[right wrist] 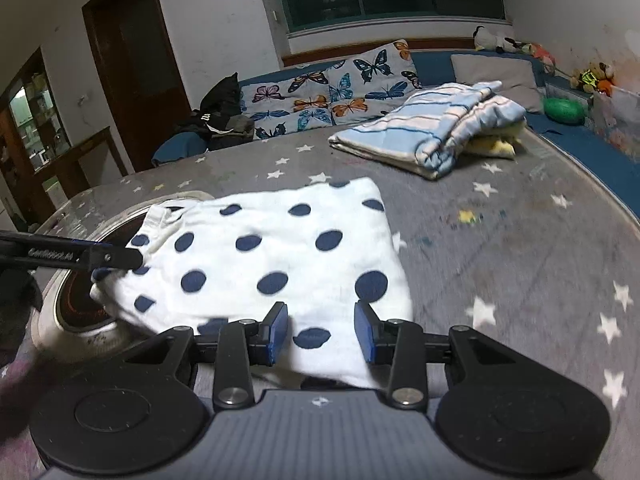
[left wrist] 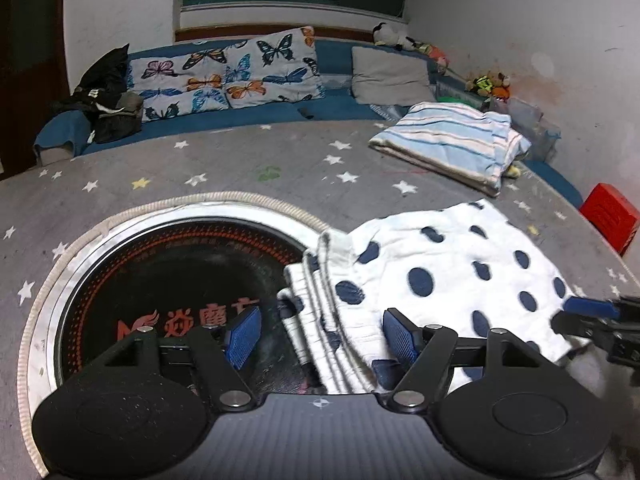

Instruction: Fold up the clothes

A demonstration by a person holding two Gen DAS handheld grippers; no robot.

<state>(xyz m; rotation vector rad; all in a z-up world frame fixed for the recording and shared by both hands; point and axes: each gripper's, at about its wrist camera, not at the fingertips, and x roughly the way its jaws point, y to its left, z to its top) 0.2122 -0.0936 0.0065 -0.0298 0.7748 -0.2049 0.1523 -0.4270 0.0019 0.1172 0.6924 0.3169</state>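
A white garment with navy polka dots lies flat on the grey star-print table. Its left part is folded into layered edges that overlap the round cooktop. My left gripper is open and straddles those layered edges, low over the cloth. My right gripper is also open, narrower, with the garment's near edge between its blue pads. It shows in the left wrist view as a right gripper at the cloth's right corner. A finger of the left gripper reaches the cloth's left edge.
A round black cooktop with a metal rim is set into the table under the garment's left side. A folded blue-striped cloth lies farther back. A red box is at the right edge. Beyond are a bench with butterfly pillows, dark clothes and toys.
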